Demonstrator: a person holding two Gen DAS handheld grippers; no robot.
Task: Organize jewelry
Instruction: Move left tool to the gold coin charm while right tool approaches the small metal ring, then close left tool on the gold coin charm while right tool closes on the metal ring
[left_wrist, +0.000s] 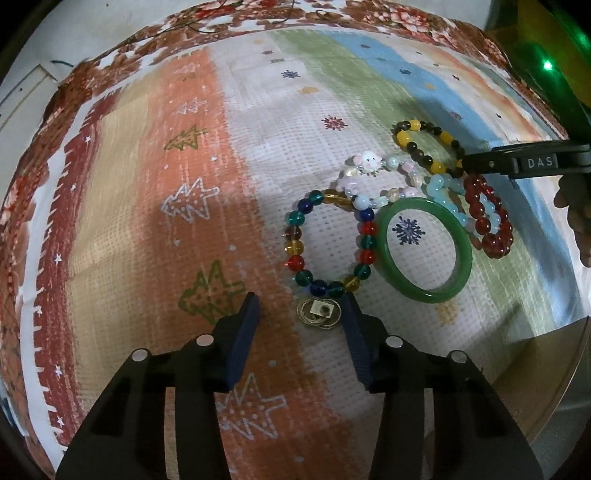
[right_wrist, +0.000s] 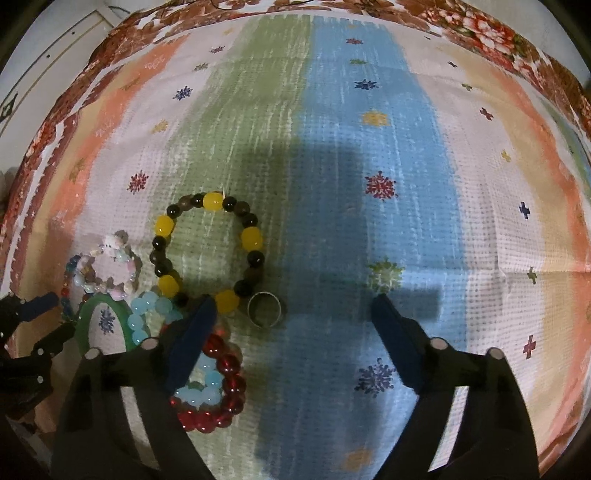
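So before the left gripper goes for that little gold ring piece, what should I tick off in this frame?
1. Left gripper open: ok, jaws spread wide.
2. Gold ring piece between the jaws: ok, though nearer the right finger.
3. Ring piece free of the multicolour bead bracelet: cannot tell, it sits right at the bracelet's near edge.
4. Right gripper out of the way: ok, open and empty over the yellow-and-black bracelet and silver ring.
5. Green bangle clear of the left gripper's path: ok, off to the right.
6. Gripper height above the cloth: cannot tell.
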